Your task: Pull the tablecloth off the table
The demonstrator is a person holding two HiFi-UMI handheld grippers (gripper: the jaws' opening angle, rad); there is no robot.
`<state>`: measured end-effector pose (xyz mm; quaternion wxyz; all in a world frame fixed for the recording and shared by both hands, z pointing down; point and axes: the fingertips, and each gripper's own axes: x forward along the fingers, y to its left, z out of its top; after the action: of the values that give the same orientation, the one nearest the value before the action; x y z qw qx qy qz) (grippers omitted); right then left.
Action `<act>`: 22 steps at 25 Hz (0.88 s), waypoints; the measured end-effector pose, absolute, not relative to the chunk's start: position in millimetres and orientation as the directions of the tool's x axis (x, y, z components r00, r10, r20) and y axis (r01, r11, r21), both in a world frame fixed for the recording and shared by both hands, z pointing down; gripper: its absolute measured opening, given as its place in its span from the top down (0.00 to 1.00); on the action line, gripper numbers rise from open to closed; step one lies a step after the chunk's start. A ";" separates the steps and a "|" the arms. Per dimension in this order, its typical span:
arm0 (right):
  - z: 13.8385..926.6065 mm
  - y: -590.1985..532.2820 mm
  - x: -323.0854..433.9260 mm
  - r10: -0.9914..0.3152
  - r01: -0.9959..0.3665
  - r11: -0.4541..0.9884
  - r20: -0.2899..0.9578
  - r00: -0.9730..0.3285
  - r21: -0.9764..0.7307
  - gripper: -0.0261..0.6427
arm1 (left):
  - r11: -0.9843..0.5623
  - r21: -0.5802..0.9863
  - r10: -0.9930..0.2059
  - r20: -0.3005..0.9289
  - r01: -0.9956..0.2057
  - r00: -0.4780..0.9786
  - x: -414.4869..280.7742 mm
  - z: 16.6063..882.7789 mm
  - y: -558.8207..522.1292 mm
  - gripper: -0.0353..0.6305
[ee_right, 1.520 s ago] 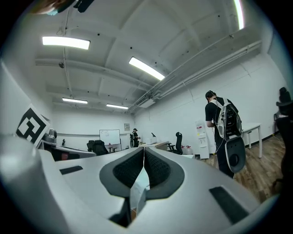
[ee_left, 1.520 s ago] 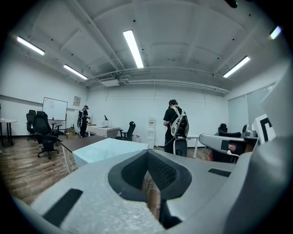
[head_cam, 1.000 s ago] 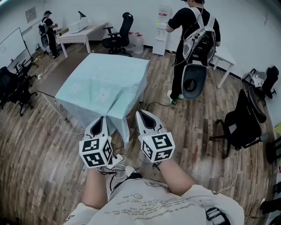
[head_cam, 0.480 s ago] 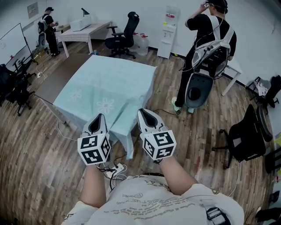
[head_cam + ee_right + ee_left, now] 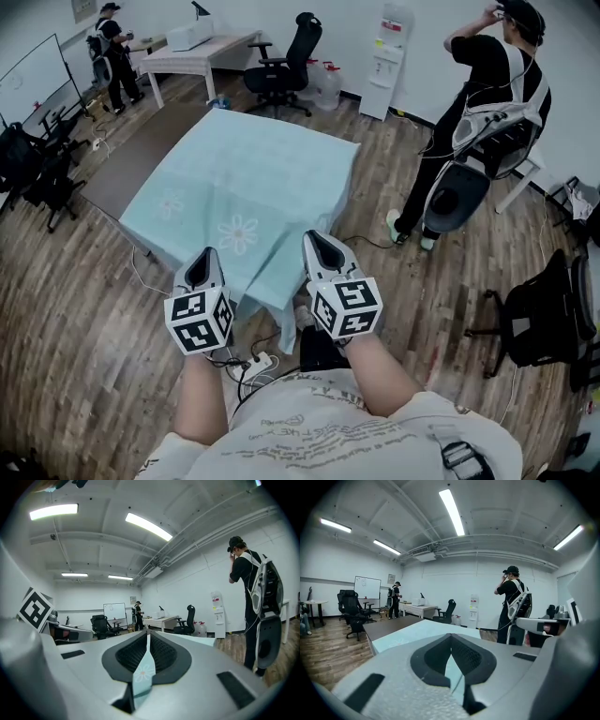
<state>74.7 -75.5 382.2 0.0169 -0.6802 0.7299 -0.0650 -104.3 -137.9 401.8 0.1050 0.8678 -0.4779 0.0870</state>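
A light blue tablecloth point(image 5: 244, 178) with daisy prints covers a square table, its near corner hanging down just ahead of me. My left gripper point(image 5: 204, 255) and right gripper point(image 5: 314, 239) are held side by side over that near hanging edge, pointing at the table. Both are shut and I see nothing clamped in them. In the left gripper view the jaws point(image 5: 451, 634) meet at their tips, with the tablecloth point(image 5: 417, 629) lying beyond. The right gripper point(image 5: 148, 632) shows the same, a strip of daisy-print cloth showing through the slit below its tips.
A person with a backpack rig point(image 5: 487, 94) stands right of the table. A power strip and cables point(image 5: 258, 361) lie on the wood floor by my feet. A dark table point(image 5: 117, 159) adjoins the left side. Black chairs point(image 5: 539, 319) stand right, an office chair point(image 5: 286, 66) behind.
I have come closer to the table, so the cloth looks larger and nearer. The person on the right has shifted right and raised a hand to the head. Both grippers stayed shut.
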 end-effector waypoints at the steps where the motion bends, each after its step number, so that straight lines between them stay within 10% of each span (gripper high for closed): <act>1: 385.3 -86.4 80.4 -0.995 -0.990 0.071 0.064 -0.080 -0.124 0.94 | -0.512 0.094 -0.816 0.258 -0.854 0.518 -100.7 405.1 -147.0 0.93; 13: 437.1 -254.8 151.6 -0.967 -0.979 0.163 0.175 -0.183 -0.124 0.94 | -0.322 0.042 -0.867 0.389 -0.946 0.312 -83.3 459.0 -292.1 0.92; 22: 519.8 -373.9 225.5 -0.908 -0.982 0.129 0.381 -0.173 -0.137 0.83 | -0.207 -0.015 -0.823 0.543 -0.978 0.166 -91.5 531.3 -383.4 0.72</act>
<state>225.5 -373.9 519.8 -0.1027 -0.6350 0.7444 -0.1794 -91.5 -383.4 531.3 0.1728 0.7438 -0.6054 0.2244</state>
